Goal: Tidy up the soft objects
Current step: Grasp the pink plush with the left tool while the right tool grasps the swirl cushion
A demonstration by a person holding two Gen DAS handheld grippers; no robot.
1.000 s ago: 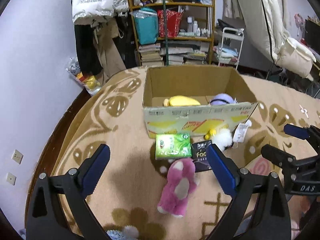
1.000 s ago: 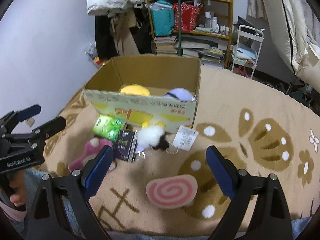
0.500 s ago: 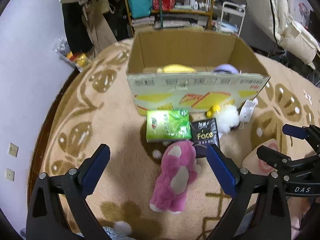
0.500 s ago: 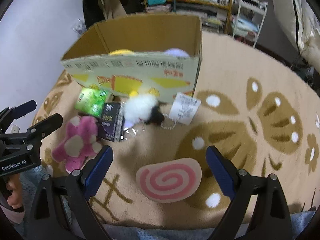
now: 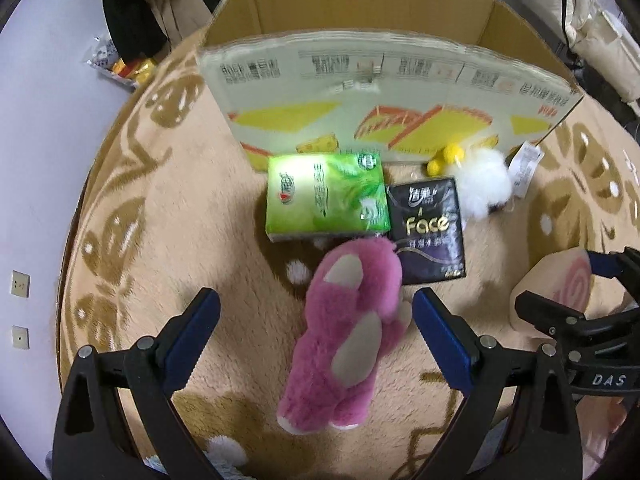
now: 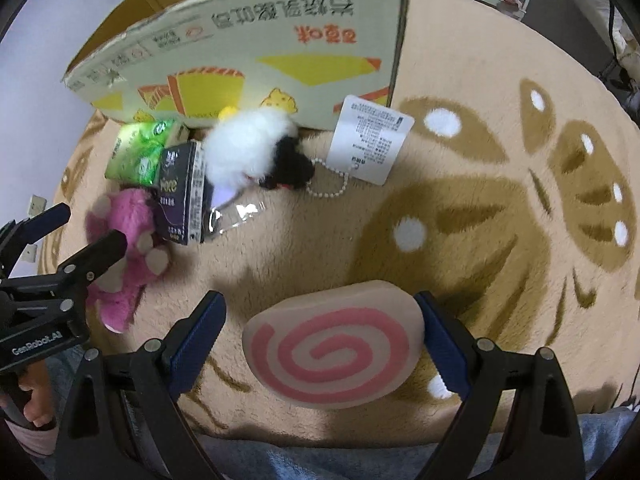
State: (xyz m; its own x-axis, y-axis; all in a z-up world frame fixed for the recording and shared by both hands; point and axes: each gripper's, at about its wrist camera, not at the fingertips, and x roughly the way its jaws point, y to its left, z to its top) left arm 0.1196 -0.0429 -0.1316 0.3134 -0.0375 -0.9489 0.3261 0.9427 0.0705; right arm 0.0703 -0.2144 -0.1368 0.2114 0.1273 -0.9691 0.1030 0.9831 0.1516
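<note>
A pink plush bear (image 5: pixel 348 336) lies on the beige rug, and my left gripper (image 5: pixel 316 340) stands open around it, a blue pad on each side, not touching. The bear also shows at the left of the right wrist view (image 6: pixel 124 248). A pink-swirl cushion (image 6: pixel 336 352) lies between the open fingers of my right gripper (image 6: pixel 322 344). A white fluffy toy (image 6: pixel 248 148) with a black part and a paper tag (image 6: pixel 370 138) rests against the cardboard box (image 5: pixel 384 88). In front of the box lie a green tissue pack (image 5: pixel 326 196) and a black "Face" tissue pack (image 5: pixel 430 230).
The box wall (image 6: pixel 256 48) rises close ahead in both views, its inside hidden. A clear plastic wrapper (image 6: pixel 236 212) lies by the black pack. A person's hand (image 6: pixel 32 400) holds the left gripper handle. Grey cloth (image 6: pixel 320 460) lies at the near edge.
Both grippers have dropped lower and closer to the rug. The left one now straddles the pink bear and the right one the swirl cushion. The box contents have gone out of sight.
</note>
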